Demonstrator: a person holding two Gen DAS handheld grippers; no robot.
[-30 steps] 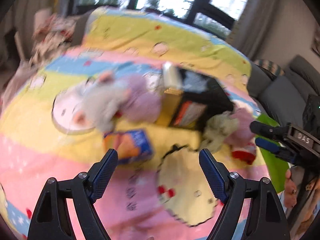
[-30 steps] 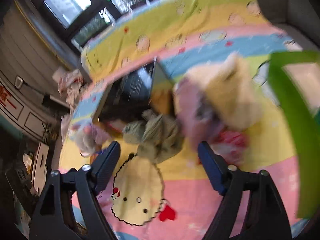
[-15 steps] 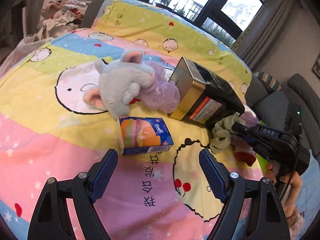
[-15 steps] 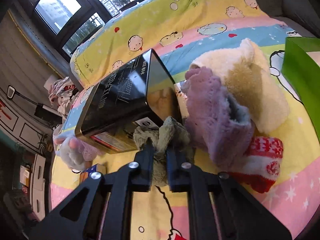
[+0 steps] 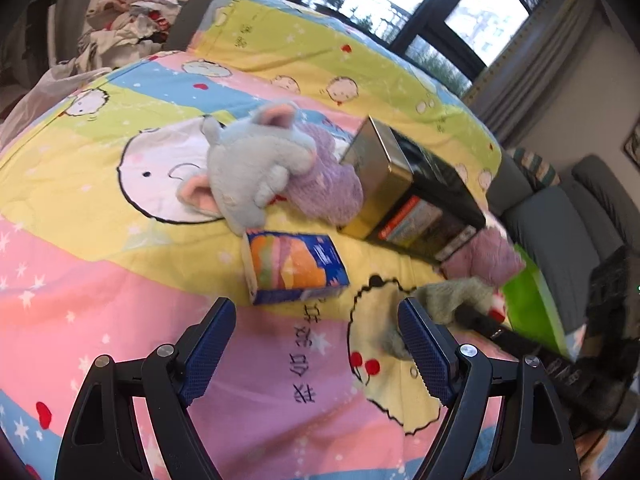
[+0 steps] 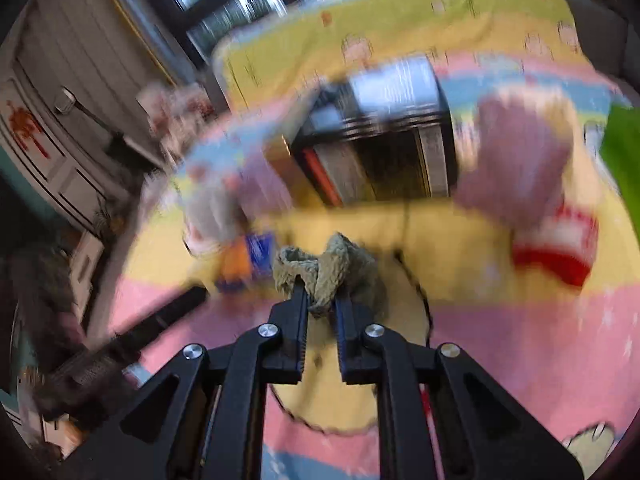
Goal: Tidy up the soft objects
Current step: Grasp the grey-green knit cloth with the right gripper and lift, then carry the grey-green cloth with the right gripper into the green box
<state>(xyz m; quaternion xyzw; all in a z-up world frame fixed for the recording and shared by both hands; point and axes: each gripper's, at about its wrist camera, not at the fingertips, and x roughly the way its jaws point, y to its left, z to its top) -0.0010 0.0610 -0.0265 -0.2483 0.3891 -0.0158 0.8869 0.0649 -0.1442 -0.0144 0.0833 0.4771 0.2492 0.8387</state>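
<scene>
Since a second ago, your right gripper (image 6: pixel 320 300) has closed its jaws on the crumpled olive-green knitted cloth (image 6: pixel 328 268) and drawn it away from the dark rectangular metal tin (image 6: pixel 384 144) it lay against; the jaws have eased a touch in the last half second, yet the cloth is pinched firmly between the pads, bunching above the fingertips. That view is smeared with motion, so finer detail is lost. In the left wrist view the cloth (image 5: pixel 448 300) sits over the yellow cartoon face printed on the striped pastel bedspread (image 5: pixel 120 280), just beside a purple fuzzy soft toy (image 5: pixel 480 258) and the bright green bag edge (image 5: pixel 528 304).

Your left gripper (image 5: pixel 316 340) hangs wide open over the bedspread with nothing between its pads. Ahead of it lies a small blue and orange tissue packet (image 5: pixel 296 268). Beyond that, a grey plush mouse with pink ears (image 5: pixel 252 172) leans on a lilac knitted soft item (image 5: pixel 328 188), which touches the tin's gold end (image 5: pixel 376 184). A heap of clothes (image 5: pixel 124 28) sits at the far left.
</scene>
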